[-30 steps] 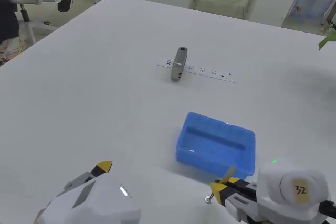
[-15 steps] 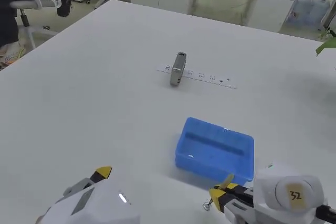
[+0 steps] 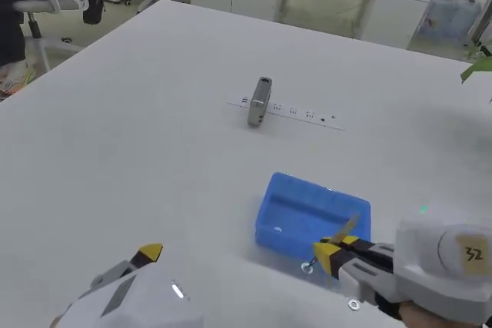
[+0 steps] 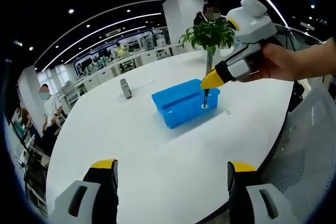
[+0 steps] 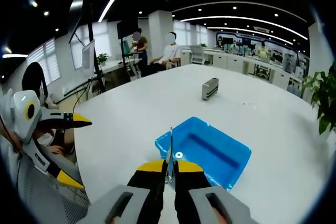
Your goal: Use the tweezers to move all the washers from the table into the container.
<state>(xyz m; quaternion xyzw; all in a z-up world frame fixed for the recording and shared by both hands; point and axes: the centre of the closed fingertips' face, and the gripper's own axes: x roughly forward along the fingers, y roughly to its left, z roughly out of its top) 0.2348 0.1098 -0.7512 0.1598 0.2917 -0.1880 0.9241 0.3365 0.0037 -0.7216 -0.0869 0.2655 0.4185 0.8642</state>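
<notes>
Right hand-held gripper [image 5: 169,167] clamps tweezers [image 5: 170,150] holding a washer [image 5: 179,155] at the blue container's [image 5: 220,163] near rim; contents unclear. Left hand-held gripper [image 4: 173,165] gapes empty. A second washer [image 4: 228,112] lies on the surface [image 4: 131,145] nearby.

A white table [image 3: 138,136] spreads wide, its top plain and matt; a blue container [image 3: 269,232] sits on it, an open oblong tray with low walls; beyond the container, well apart from it, a small grey box [image 3: 260,101] stands on a narrow side; a thin flat strip [image 3: 307,114] with small dark marks runs out from beside the box, likewise on the container's far side; a lone washer [image 3: 354,305] lies flat on the table near the container's near right corner, apart from its wall.
</notes>
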